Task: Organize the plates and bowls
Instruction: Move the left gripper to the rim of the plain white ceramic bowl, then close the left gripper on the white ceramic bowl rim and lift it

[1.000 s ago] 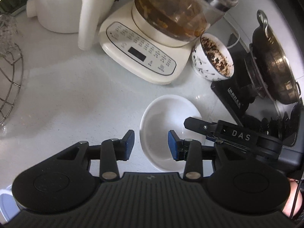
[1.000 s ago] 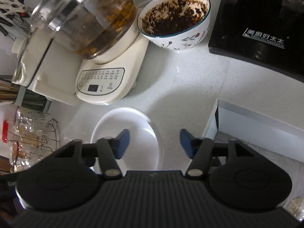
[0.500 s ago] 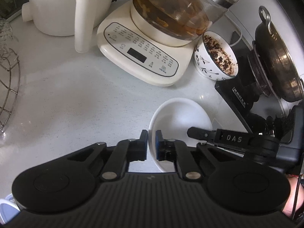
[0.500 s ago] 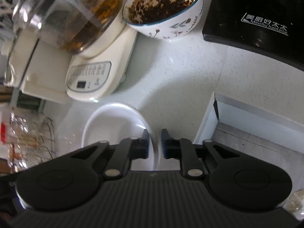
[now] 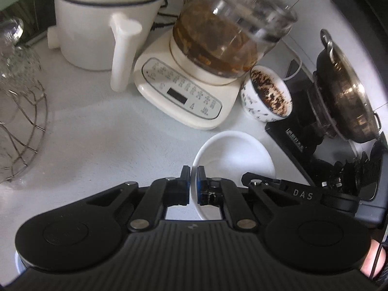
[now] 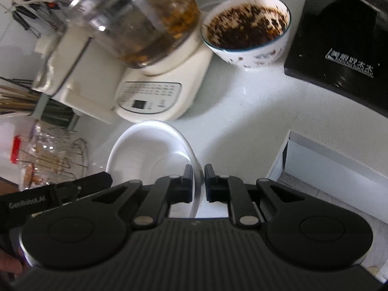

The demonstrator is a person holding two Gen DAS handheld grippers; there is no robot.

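A white empty bowl (image 5: 232, 155) is held over the white counter by both grippers. My left gripper (image 5: 193, 185) is shut on the bowl's left rim. My right gripper (image 6: 198, 181) is shut on the bowl's right rim (image 6: 191, 155); the right gripper also shows in the left wrist view (image 5: 247, 177). A patterned bowl (image 5: 266, 99) with dark crumbs inside stands on the counter beside the kettle base; it also shows in the right wrist view (image 6: 247, 31).
A cream kettle base (image 5: 179, 97) with a glass pot (image 5: 232, 29) stands behind the white bowl. A white jug (image 5: 97, 24) is at back left, a wire rack (image 5: 19, 126) at left. A black cooktop (image 6: 339, 55) with a pan (image 5: 344, 89) is at right. The counter edge (image 6: 288, 150) drops at lower right.
Both grippers closed onto opposite rims of the white bowl. The bowl now sits higher and farther from the counter, and the view has tilted up.
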